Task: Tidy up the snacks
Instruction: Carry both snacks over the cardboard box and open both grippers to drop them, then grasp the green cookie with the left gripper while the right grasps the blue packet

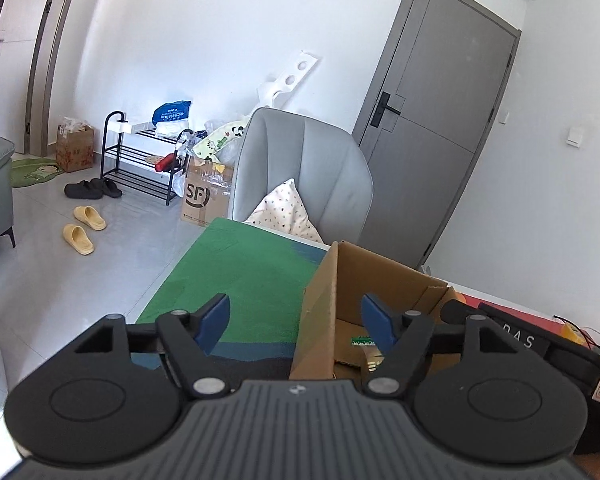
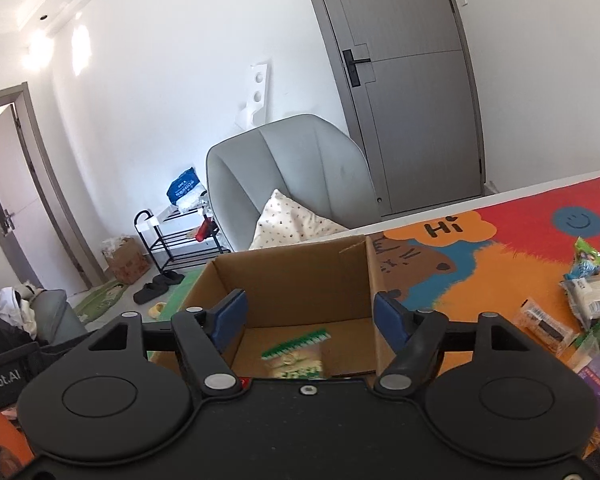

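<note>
An open cardboard box (image 2: 292, 280) stands on the colourful table mat (image 2: 512, 236). A green and white snack packet (image 2: 296, 356) lies on its floor; it also shows in the left wrist view (image 1: 364, 342). My right gripper (image 2: 306, 316) is open and empty, held over the box's near edge above the packet. My left gripper (image 1: 296, 320) is open and empty, straddling the box's left wall (image 1: 316, 312). Several loose snack packets (image 2: 580, 300) lie on the mat to the right of the box.
A grey armchair (image 2: 292, 168) with a patterned cushion (image 2: 292, 220) stands behind the table. The green part of the mat (image 1: 236, 272) lies left of the box. A black device (image 1: 520, 340) sits right of the box. A shoe rack (image 1: 140, 160) and slippers (image 1: 84, 228) are on the floor.
</note>
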